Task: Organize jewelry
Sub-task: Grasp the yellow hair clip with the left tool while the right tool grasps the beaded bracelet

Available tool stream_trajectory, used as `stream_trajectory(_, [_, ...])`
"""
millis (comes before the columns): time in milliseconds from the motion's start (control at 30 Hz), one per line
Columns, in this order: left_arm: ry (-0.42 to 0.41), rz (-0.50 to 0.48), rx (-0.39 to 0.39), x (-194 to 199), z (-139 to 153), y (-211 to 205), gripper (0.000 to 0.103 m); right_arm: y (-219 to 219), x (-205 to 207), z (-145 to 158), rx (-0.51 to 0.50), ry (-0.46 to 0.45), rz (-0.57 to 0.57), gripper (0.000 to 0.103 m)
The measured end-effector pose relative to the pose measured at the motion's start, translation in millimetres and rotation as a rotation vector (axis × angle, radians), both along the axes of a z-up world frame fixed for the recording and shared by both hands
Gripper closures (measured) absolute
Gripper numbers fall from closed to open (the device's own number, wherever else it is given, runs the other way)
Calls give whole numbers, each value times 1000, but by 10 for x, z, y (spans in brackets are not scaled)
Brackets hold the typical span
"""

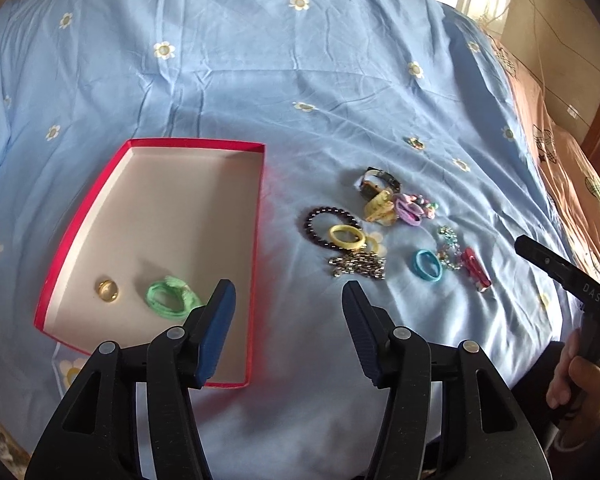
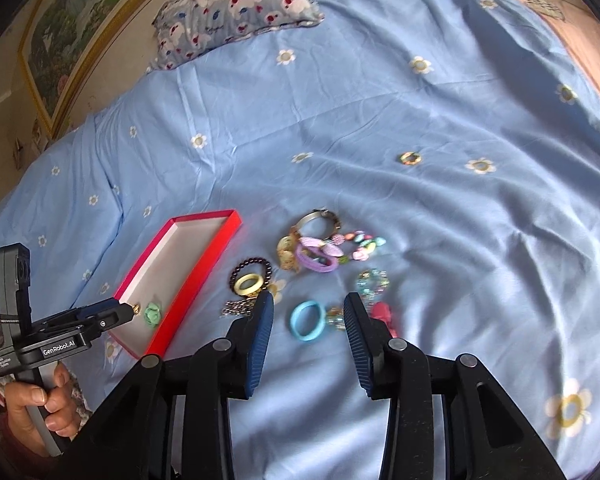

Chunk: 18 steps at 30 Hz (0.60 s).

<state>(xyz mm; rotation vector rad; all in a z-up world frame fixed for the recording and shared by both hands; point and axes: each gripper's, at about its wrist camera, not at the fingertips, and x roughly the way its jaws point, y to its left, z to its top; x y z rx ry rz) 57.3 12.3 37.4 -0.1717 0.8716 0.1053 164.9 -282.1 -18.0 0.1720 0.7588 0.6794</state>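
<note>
- Your left gripper [image 1: 288, 292] is hanging with its jaws parted and nothing between the blue pads; its left pad is sitting over the near right corner of the red box [image 1: 256, 240].
- Your right gripper [image 2: 306, 308] is likewise standing apart and empty, with the blue hair tie [image 2: 307, 320] showing in the gap just beyond its fingertips, not pinched.
- Inside the box, just left of your left gripper's tip, a green hair tie [image 1: 172, 298] and a gold ring [image 1: 108, 290] are lying a little apart on the pale floor.
- Ahead and right of your left gripper, the loose pile is resting on the blue sheet [image 1: 260, 80]: a silver chain [image 1: 358, 266], a yellow ring [image 1: 347, 237] overlapping a dark bead bracelet [image 1: 320, 226], then a watch [image 1: 380, 182] and a purple hair tie [image 1: 410, 208] farther out.
- A red clip [image 1: 476, 268] is lying just beside a sparkly beaded piece [image 1: 448, 248], right of the blue tie.
- One small ring [image 2: 410, 158] is sitting well apart, beyond the pile.
- A patterned pillow [image 2: 236, 8] is lying at the far end of the bed.
</note>
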Motion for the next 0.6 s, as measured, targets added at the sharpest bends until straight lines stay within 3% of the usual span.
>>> stream_trajectory(300, [-9, -123, -6, 365, 63, -265, 48, -374, -53, -32, -20, 20, -137, 63])
stream_trajectory(600, [-22, -183, -41, 585, 36, -316, 48, -230, -15, -128, -34, 57, -139, 64])
